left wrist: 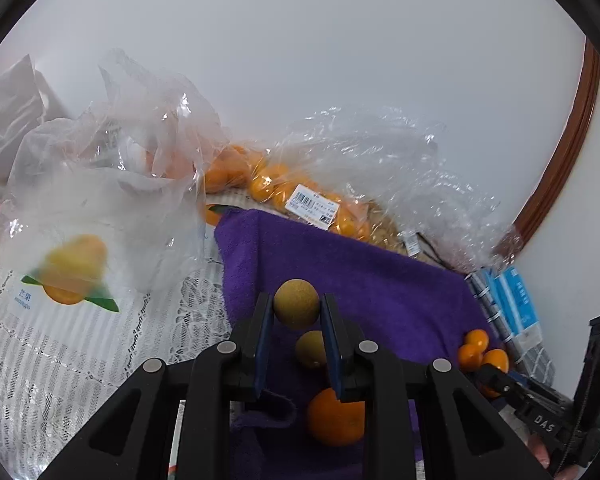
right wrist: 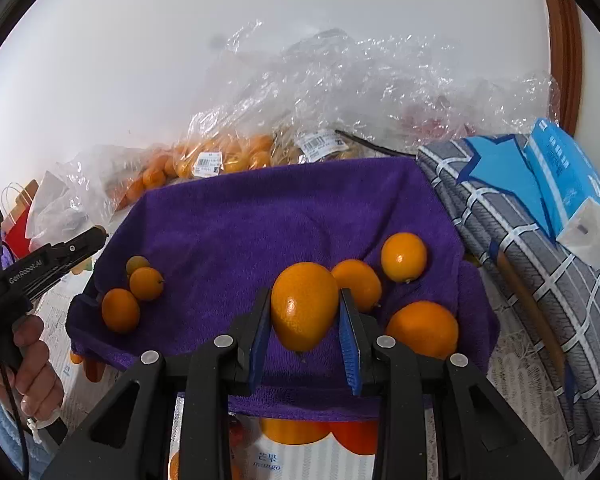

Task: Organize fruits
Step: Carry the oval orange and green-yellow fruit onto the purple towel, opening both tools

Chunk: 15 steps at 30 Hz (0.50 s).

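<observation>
The left gripper point(left wrist: 297, 309) pinches a small, light brownish fruit point(left wrist: 296, 303) and the right gripper point(right wrist: 305, 312) clamps a smooth, likely slippery orange point(right wrist: 304, 304) at its widest part, above a purple towel point(right wrist: 260, 216).

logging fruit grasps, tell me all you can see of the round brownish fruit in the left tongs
The round, tan-brown, matte, finely speckled fruit sits between the blue pads of the left tongs, pinched on both sides and held above the purple towel. A similar yellowish-brown fruit lies just below it.
</observation>
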### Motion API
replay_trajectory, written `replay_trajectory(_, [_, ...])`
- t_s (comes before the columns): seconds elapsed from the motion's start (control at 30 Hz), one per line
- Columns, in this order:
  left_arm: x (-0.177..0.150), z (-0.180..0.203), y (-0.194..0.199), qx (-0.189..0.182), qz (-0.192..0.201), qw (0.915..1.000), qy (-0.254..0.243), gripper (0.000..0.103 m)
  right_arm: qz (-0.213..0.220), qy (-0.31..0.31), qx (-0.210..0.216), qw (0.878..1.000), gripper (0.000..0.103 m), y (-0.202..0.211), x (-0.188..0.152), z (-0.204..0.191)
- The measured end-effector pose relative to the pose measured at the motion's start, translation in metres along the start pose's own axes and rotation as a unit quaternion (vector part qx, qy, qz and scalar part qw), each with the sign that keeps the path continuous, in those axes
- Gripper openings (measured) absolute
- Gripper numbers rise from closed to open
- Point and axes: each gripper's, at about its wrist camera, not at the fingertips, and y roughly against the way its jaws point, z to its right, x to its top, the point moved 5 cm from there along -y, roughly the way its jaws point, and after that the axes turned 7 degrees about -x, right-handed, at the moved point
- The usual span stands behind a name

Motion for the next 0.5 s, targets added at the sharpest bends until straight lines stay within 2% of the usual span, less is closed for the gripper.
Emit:
replay_trajectory(0.23, [-0.003,0.001,-0.011,0.005,-0.011,0.9999,-0.005,0.023,-0.034,0.001,0.001,0.999,0.032,-0.018,-0.01,-0.002])
replay_trajectory(0.4, [-0.007,0.001,-0.016,0.005,-0.024,0.9997,-0.005,0.023,-0.034,0.011,-0.005,0.999,0.032,-0.018,-0.012,-0.006])
replay_trajectory(0.5, [-0.008,0.002,-0.016,0.021,-0.023,0.9994,-0.014,0.023,-0.031,0.017,-0.01,0.999,0.032,-0.019,-0.012,-0.006])
